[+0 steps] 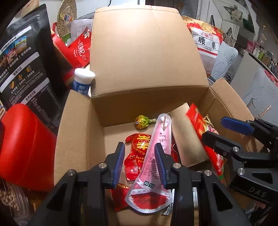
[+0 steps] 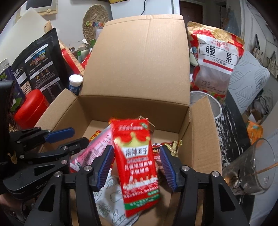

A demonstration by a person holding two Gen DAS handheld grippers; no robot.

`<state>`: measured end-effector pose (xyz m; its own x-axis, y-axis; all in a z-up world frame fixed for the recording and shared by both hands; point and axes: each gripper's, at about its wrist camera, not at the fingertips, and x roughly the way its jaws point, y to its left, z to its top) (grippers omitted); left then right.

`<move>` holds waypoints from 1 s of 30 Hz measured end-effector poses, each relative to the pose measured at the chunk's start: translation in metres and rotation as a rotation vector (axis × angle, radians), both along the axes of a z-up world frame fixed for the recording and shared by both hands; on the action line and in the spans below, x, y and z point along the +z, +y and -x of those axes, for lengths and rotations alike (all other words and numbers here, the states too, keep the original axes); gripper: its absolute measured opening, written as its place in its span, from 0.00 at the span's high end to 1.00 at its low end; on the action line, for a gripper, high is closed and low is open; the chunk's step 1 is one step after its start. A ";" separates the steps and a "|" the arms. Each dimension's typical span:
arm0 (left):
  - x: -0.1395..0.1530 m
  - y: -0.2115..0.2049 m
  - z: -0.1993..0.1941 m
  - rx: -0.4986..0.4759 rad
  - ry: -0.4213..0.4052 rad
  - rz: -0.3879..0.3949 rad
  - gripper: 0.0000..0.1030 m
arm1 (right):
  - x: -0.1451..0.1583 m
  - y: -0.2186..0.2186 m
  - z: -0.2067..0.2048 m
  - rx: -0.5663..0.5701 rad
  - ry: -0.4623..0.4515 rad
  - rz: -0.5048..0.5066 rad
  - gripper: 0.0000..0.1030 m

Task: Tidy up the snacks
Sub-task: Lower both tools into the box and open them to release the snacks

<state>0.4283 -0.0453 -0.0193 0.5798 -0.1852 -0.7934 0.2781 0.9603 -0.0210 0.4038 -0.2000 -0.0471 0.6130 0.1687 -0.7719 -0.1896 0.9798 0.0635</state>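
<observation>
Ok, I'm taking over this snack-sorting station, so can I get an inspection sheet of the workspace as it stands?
Surface: dark marbled tabletop, crowded around an open cardboard box.
Job's things: pink pouch, gold box and red wrapped sweets in the cardboard box; red packet, blurred, above them.
Clutter: black bag, cashew bag, red tin, white-capped tube, glass.
Grippers: left claw around the pink pouch, grip cannot be told; right claw open, red packet loose between its jaws.
Cables: dark cord on the back wall.
Surroundings: woven mat on the wall, pale cushion.
</observation>
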 end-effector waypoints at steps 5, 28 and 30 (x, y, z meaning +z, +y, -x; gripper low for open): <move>0.006 0.005 0.002 0.019 -0.023 -0.006 0.66 | 0.006 -0.001 0.004 -0.002 -0.014 0.000 0.46; 0.084 0.023 0.059 0.045 -0.240 0.031 0.66 | 0.078 0.000 0.060 0.028 -0.220 -0.040 0.46; 0.092 0.024 0.069 0.051 -0.270 0.032 0.66 | 0.085 0.002 0.069 0.037 -0.237 -0.043 0.46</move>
<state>0.3591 -0.0212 0.0725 0.7785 -0.1732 -0.6032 0.2293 0.9732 0.0165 0.3349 -0.1984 0.0374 0.7688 0.2239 -0.5990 -0.2398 0.9693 0.0544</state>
